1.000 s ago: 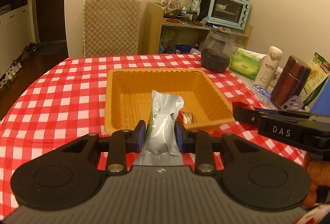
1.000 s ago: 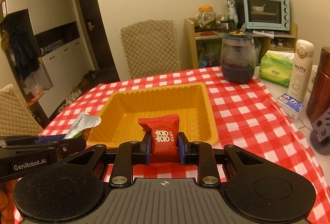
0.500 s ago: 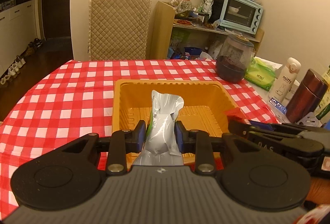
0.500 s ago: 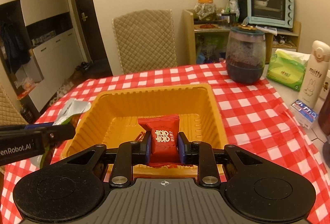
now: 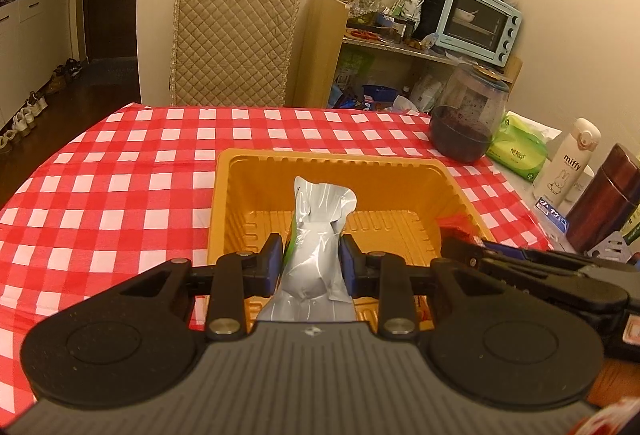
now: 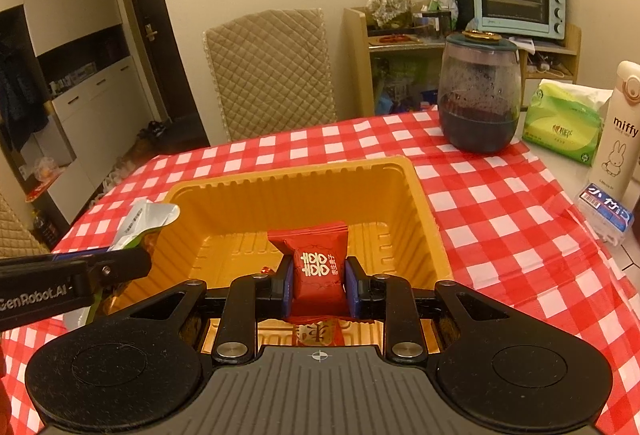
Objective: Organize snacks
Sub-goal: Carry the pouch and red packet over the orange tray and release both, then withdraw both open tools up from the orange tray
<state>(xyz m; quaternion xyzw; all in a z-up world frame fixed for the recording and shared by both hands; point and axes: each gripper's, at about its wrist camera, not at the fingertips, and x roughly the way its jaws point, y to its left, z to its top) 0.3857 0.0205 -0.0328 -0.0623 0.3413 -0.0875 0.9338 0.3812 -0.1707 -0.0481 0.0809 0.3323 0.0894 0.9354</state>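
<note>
Left cam: left claw [image 5: 310, 261] pinching 1 silver pouch [image 5: 318, 235], pads pressed on both sides, pouch held upright over the near part of the orange tray [image 5: 336, 163]. Not dropped yet. Tray floor ahead looks bare from here, near strip hidden behind pouch + claw. Right claw [image 5: 460, 239] poking in from the right at tray's near-right corner w/ a bit of red wrapper in it. Bench [image 5: 120, 171] w/ red check cloth, no loose snacks on the cloth in this view. Off to the right: 1 dark jar [image 5: 466, 115], 1 green tissue pack [image 5: 518, 151], 1 white bottle [image 5: 570, 163], 1 brown flask [image 5: 600, 195].

Right cam: right claw [image 6: 318, 287] clamped on 1 red candy [image 6: 318, 265], hanging over the tray's [image 6: 280, 181] near edge, not released either. Some red/gold wrapper peeking below the claw, prob 1 or 2 pcs already lying in the tray, can't tell exactly. Left claw [image 6: 132, 259] at left w/ the pouch [image 6: 148, 219] sticking up, just beside tray's left wall.

Guessing mid-task: 2 snacks in the air, both over/at the tray, both still to go in. Count so far: 1 tray, 2 held snacks, maybe a couple in already. Whether more are left to fetch: not visible.
</note>
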